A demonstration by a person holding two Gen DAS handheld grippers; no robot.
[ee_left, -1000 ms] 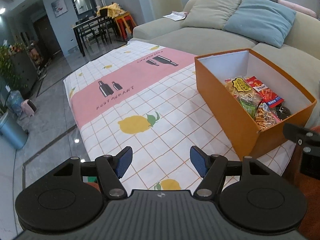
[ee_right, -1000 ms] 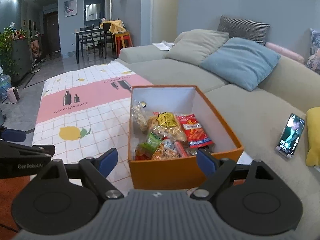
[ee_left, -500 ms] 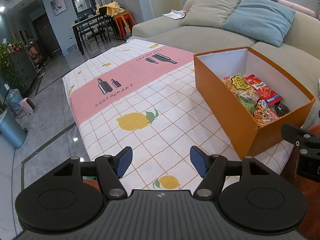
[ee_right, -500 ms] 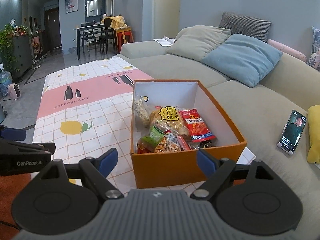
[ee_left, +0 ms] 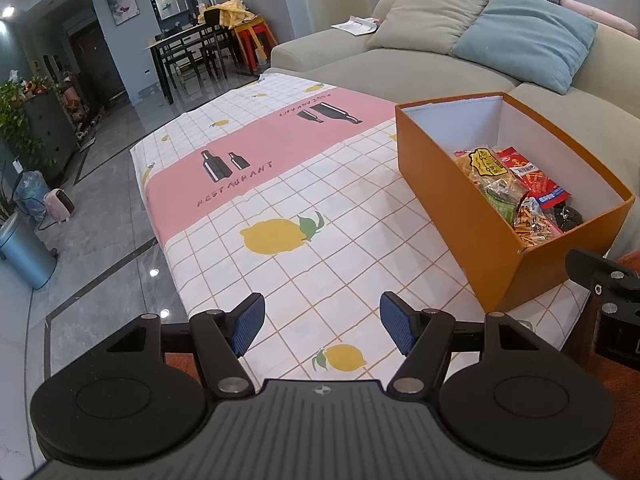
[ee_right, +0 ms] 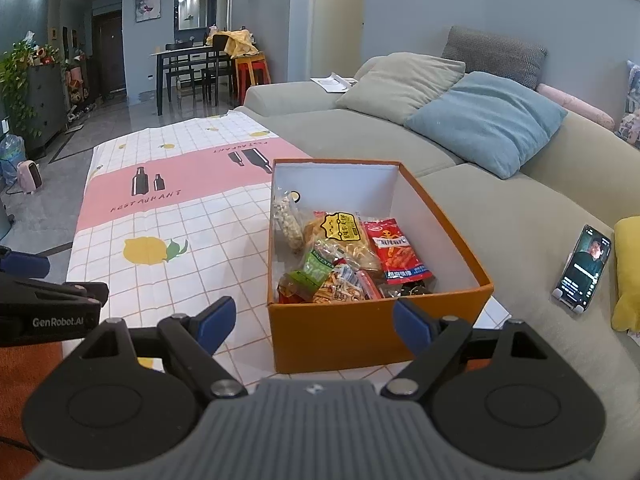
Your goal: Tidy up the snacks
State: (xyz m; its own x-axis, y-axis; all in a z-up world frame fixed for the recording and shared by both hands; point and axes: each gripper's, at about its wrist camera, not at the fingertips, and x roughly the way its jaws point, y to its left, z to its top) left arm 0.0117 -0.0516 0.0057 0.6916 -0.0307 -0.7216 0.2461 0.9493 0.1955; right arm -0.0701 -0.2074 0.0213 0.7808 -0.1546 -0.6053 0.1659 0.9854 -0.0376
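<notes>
Open orange box (ee_right: 360, 332), white inside, mixed snack packets (ee_right: 344, 256) piled within

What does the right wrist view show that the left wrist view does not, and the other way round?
Only the right wrist view shows the phone propped on the sofa, the yellow cushion beside it, and the clear bag of nuts against the box's left inner wall. Only the left wrist view shows the blue bin on the floor. Both show the orange box of snacks on the tablecloth, the red snack packet, the blue pillow, and both grippers open and empty: left gripper, right gripper.
</notes>
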